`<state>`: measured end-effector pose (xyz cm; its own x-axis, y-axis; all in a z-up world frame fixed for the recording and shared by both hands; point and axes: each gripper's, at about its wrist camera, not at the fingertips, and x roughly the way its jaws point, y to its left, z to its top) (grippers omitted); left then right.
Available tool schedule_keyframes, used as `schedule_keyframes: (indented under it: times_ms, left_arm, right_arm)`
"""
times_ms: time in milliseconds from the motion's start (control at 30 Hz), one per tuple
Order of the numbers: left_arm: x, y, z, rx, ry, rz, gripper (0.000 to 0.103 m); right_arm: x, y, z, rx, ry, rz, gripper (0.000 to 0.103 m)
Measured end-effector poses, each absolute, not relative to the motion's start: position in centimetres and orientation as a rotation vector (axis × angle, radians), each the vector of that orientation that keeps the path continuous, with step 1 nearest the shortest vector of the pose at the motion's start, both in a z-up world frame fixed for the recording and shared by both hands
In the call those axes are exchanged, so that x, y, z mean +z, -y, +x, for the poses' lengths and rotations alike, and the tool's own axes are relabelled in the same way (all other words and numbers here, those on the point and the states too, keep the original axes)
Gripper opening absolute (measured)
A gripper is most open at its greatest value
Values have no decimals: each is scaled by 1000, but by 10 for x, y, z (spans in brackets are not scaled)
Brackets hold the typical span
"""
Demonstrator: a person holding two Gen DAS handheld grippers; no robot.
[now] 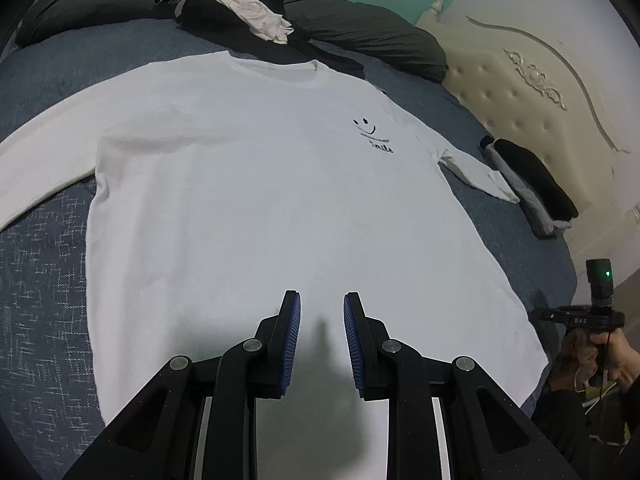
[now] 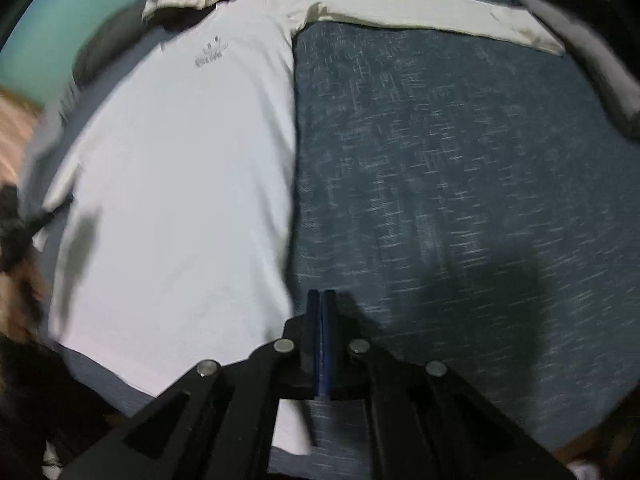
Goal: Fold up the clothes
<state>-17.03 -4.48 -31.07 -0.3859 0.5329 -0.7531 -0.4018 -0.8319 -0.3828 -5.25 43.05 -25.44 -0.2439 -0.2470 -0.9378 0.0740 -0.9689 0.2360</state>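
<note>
White long-sleeve shirt [image 1: 248, 184] flat, front up, sleeves spread, on blue bed cover [image 1: 44, 264]. Folded dark clothes [image 1: 528, 184] beside headboard [image 1: 540, 92]. Left gripper [image 1: 322, 344] angled down over hem, jaws partly spread, empty. Right gripper [image 2: 321, 344] steeply down beside shirt's edge, jaws pressed together, pinching nothing

A long-sleeved shirt [image 1: 248, 200] lies flat on the bed [image 1: 44, 280] before me; clothes pile [image 1: 224, 4] at twelve o'clock, folded clothes [image 1: 528, 184] at two.

Your open passage is the bare blue bed [image 2: 440, 184] right of the white shirt [image 1: 248, 184]. A folded dark stack [image 1: 528, 188] blocks the outstretched sleeve's end; piled clothes [image 1: 232, 4] and a dark pillow [image 1: 360, 32] crowd the collar side.
</note>
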Motion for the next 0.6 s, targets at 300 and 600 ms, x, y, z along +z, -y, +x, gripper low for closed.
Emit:
schedule_keyframes:
  times_ms: [300,600]
  left_arm:
    - [-282,87,-150,2250,132,-1342,24]
    - [-286,182,-99,2232,152,-1571,25]
  right_arm:
    - [-256,-453,1,-2214,514,1732,24]
    - [-268,-439,-20,-2155,578,1697,25]
